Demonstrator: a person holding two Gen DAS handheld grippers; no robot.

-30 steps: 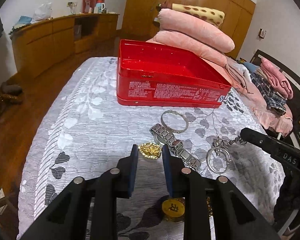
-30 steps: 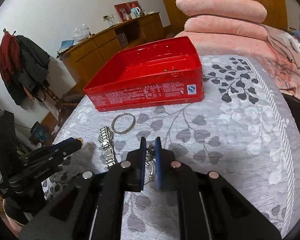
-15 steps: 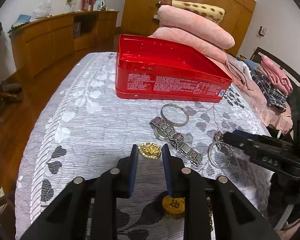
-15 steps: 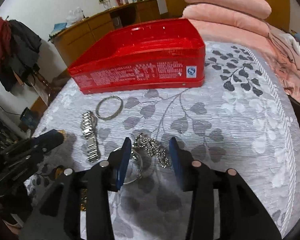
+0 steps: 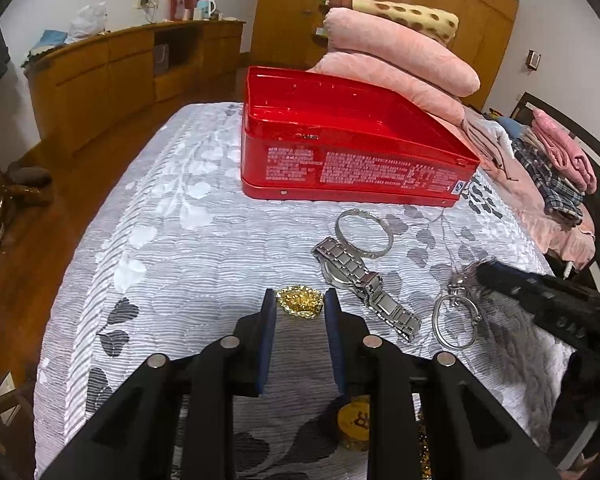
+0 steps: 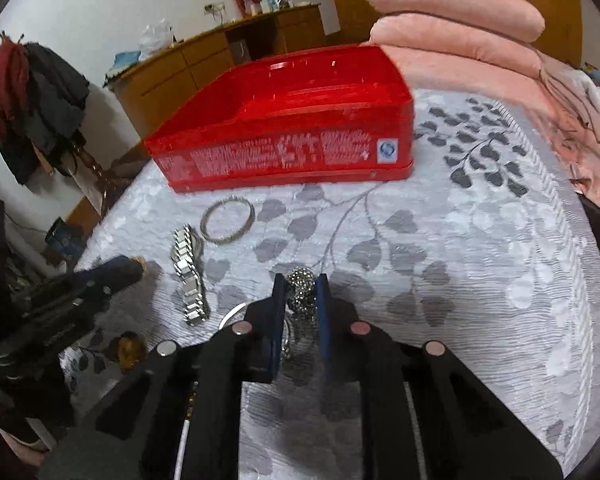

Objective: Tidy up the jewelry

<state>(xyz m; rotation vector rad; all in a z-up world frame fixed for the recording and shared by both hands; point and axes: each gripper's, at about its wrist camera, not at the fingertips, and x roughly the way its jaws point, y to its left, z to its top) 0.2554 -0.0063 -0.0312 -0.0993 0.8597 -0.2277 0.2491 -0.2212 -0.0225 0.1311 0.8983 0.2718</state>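
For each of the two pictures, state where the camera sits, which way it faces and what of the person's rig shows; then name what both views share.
Left wrist: on the left gripper, looking down along its fingers at a gold brooch; the right gripper enters at right.
Right wrist: on the right gripper, jaws closing on a sparkly chain; the left gripper shows at left.
Shared: red tin, watch, bangle.

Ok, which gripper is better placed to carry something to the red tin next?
Probably the right gripper: it is closing on the sparkly silver piece. The left gripper merely brackets the gold piece, without clearly gripping it.
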